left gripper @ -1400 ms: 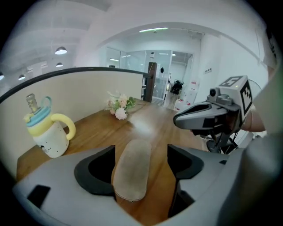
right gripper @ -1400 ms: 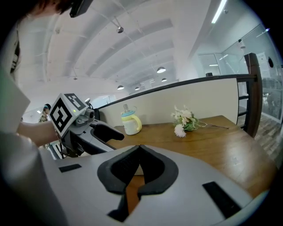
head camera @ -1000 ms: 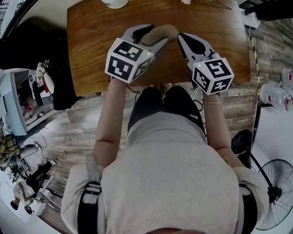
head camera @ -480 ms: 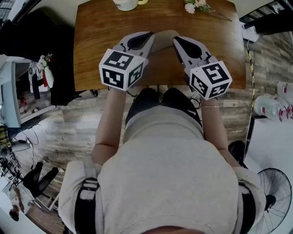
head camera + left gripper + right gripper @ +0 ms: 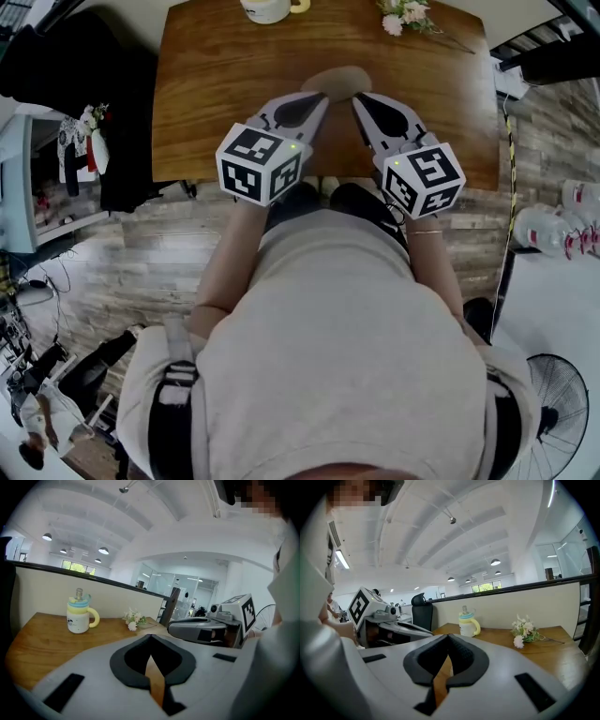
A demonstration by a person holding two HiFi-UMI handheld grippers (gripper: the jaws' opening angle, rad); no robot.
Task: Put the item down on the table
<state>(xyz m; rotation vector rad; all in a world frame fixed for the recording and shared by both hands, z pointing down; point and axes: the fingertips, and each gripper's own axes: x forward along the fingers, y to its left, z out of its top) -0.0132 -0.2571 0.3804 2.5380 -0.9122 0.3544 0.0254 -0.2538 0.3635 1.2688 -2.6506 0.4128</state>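
A tan, rounded item (image 5: 333,80) lies on the wooden table (image 5: 206,84), just beyond both grippers' tips. My left gripper (image 5: 317,97) is shut with nothing between its jaws, its tip just short of the item on the left. My right gripper (image 5: 360,99) is also shut and empty, close beside the left one. In the left gripper view the jaws (image 5: 150,638) meet over the tabletop, and the right gripper's body (image 5: 206,629) shows alongside. The right gripper view shows its own shut jaws (image 5: 448,638) and the left gripper's body (image 5: 389,625). Neither gripper view shows the item.
A white mug with a yellow handle (image 5: 269,8) (image 5: 78,616) (image 5: 468,624) stands at the table's far edge. A small bunch of flowers (image 5: 405,15) (image 5: 133,619) (image 5: 524,630) lies at the far right. A low wall runs behind the table. The person's body is against the near edge.
The left gripper held the tan item a second ago, then let it go and shut. Both grippers have drawn back toward the near edge, leaving the item on the table.
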